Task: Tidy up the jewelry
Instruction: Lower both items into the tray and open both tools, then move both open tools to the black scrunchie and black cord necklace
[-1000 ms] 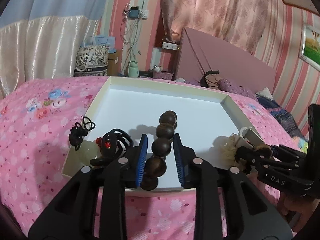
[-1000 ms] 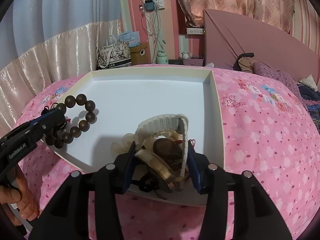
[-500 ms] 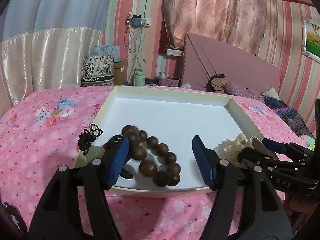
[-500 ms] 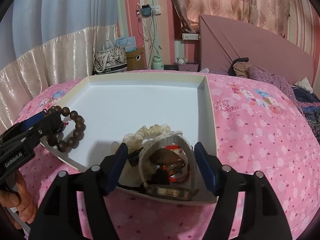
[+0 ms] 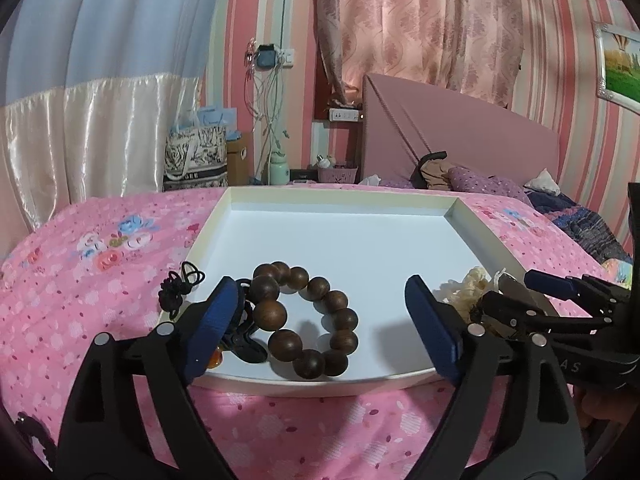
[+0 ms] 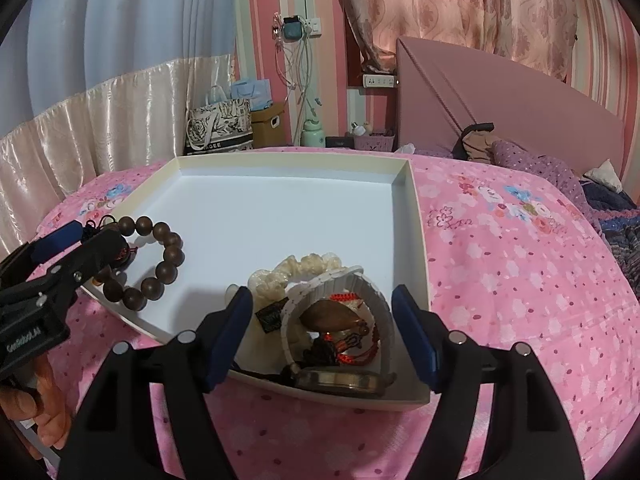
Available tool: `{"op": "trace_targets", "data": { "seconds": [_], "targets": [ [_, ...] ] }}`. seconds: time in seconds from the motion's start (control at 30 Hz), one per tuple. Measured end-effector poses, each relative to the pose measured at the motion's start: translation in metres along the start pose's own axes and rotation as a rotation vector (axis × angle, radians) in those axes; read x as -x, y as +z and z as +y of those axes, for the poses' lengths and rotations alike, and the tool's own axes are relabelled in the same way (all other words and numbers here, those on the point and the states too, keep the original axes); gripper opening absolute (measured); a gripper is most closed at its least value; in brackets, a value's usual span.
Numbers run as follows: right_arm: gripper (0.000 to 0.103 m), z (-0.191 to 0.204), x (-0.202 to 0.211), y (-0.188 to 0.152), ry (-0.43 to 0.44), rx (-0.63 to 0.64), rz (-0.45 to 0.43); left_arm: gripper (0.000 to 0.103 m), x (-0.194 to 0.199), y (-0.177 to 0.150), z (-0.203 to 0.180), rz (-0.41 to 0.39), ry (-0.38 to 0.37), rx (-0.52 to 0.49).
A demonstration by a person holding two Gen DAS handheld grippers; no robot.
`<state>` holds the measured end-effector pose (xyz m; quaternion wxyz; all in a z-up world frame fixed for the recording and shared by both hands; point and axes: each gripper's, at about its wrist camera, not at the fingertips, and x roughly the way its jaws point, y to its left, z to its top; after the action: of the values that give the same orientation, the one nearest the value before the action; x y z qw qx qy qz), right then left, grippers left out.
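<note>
Left wrist view: my left gripper (image 5: 320, 320) has its blue-padded fingers (image 5: 212, 320) spread wide, holding nothing. Between them, flat on the smooth white floor of the shallow cream-walled tray (image 5: 340, 198), lies the wooden bead bracelet (image 5: 312, 320), a ring of round, dark brown, polished beads near the tray's front edge. A black knotted cord (image 5: 178, 286) hangs over the tray's left wall beside it. The tray sits on a pink floral bedspread (image 5: 100, 264).

Right wrist view: my right gripper (image 6: 324, 332) is likewise spread apart, gripping nothing, straddling the tray's front right corner. That corner holds a heap: a white ribbed band (image 6: 344, 280) standing on edge, a cream knobbly bracelet (image 6: 296, 268) behind it, a brown oval pendant (image 6: 332, 314) with red cord (image 6: 356, 350) inside the band, and a brass-coloured round disc (image 6: 344, 380) against the front wall. The bead bracelet lies at the tray's front left edge, touching no part of the heap.
</note>
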<state>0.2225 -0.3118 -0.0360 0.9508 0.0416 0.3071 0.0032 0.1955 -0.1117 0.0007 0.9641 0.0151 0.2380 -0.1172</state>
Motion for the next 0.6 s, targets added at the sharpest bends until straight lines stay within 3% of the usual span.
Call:
{"op": "trace_targets", "data": {
  "seconds": [0.23,0.37,0.47,0.6],
  "targets": [
    [0.073,0.002,0.000,0.001,-0.025,0.006,0.001,0.086,0.007,0.001,0.001,-0.021,0.001,0.000],
    [0.073,0.001,0.001,0.001,-0.029,0.001,-0.009,0.086,0.013,0.016,0.014,0.022,0.022,0.037],
    [0.073,0.000,0.004,0.000,-0.026,-0.010,-0.024,0.086,0.050,0.027,0.034,-0.032,0.060,0.004],
    [0.073,-0.007,0.010,0.000,-0.005,-0.054,-0.038,0.086,0.098,0.012,0.086,-0.042,0.148,-0.038]
  ]
}}
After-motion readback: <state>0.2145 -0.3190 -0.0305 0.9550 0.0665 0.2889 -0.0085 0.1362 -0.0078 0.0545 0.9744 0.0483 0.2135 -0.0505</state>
